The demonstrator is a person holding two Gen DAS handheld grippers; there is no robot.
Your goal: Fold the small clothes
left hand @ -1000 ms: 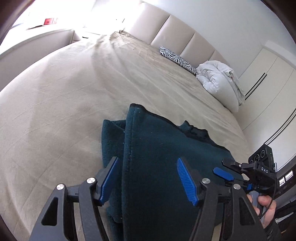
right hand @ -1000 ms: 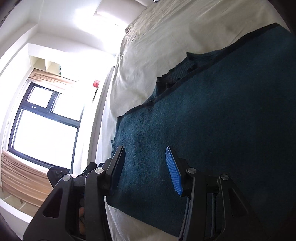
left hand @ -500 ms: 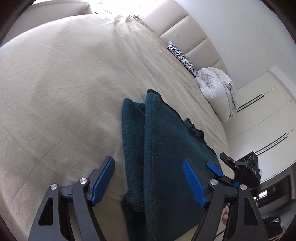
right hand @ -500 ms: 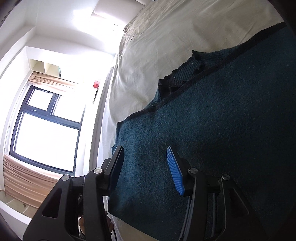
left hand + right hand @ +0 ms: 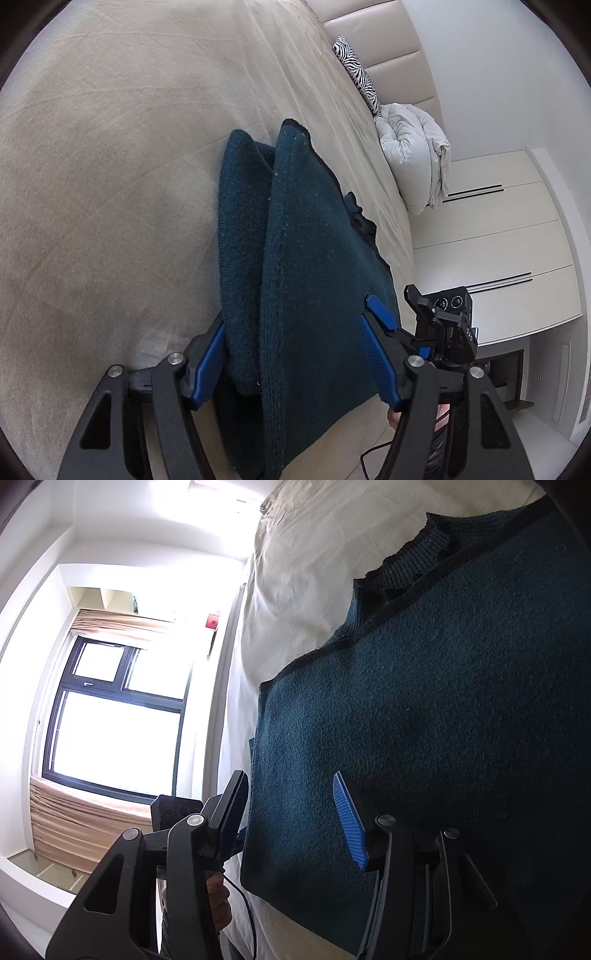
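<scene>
Dark teal sweater [image 5: 314,266] part-folded on the beige bed [image 5: 110,184]

From the sweater, headboard and white duvet [image 5: 413,158] are seen beyond, window [image 5: 114,709] aside; its long axis runs away between the closing left gripper [image 5: 295,354] jaws, folded edge enclosed; right gripper [image 5: 295,823] jaws are held half-open astride its hem, nothing visibly clamped.

Dark teal knit sweater [image 5: 314,266]: partly folded, lying on the beige bed sheet [image 5: 110,184] at its near edge. Upper layer doubled over the lower. Ribbed collar [image 5: 413,565] protrudes at the far side.
</scene>
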